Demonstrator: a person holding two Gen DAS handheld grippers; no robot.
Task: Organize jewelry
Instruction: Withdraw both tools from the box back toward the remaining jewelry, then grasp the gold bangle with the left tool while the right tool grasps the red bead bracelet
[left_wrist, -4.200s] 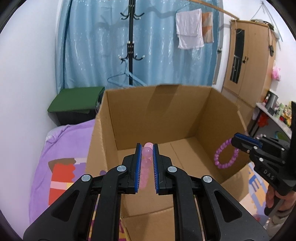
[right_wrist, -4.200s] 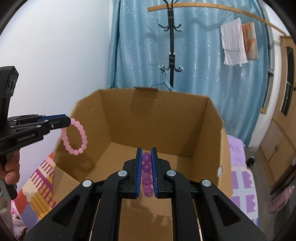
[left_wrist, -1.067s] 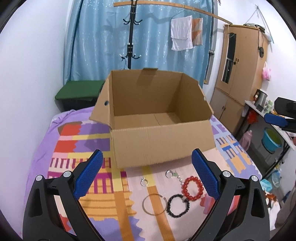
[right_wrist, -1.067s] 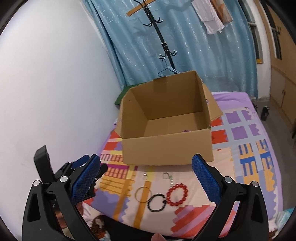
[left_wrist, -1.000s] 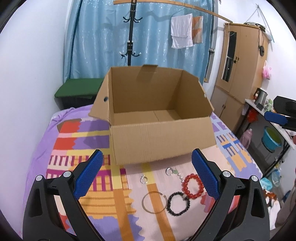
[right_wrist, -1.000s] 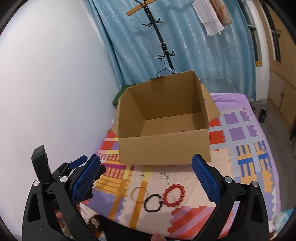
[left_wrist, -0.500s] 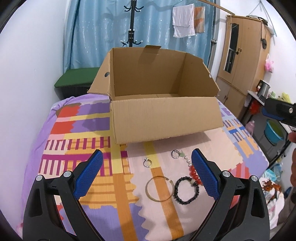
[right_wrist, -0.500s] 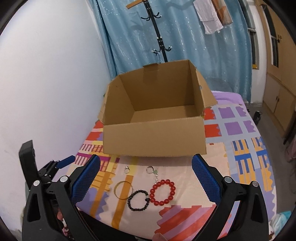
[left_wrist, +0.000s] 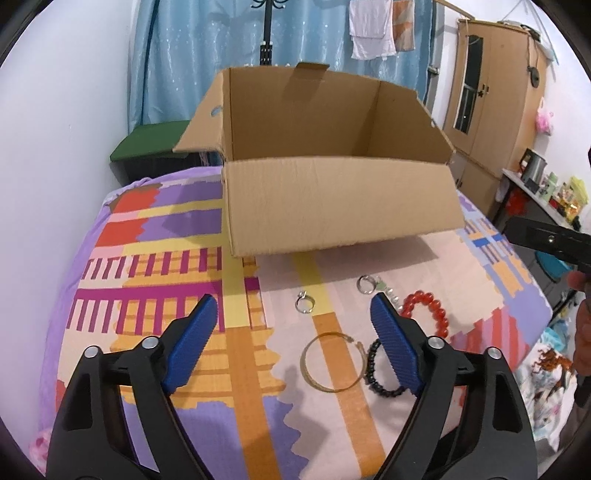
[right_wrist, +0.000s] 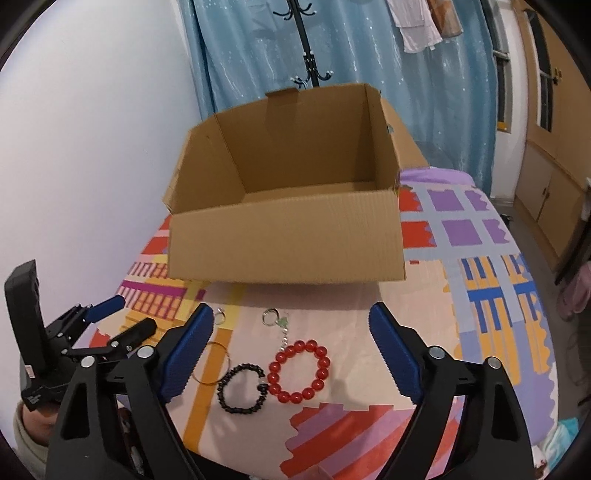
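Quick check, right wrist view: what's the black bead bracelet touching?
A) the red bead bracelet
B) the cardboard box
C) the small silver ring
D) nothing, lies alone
A: the black bead bracelet meets the red bead bracelet at its right edge; the cardboard box and small silver ring lie well apart from it.

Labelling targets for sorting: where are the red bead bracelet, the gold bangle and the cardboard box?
red bead bracelet (right_wrist: 299, 372), right wrist view, lower-left beads.
gold bangle (left_wrist: 328, 387), left wrist view, near rim.
cardboard box (right_wrist: 288, 240), right wrist view, front wall.

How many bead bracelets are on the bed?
2. The red bracelet lies in front of the box, and the black bracelet touches its left side. More may be hidden inside the box.
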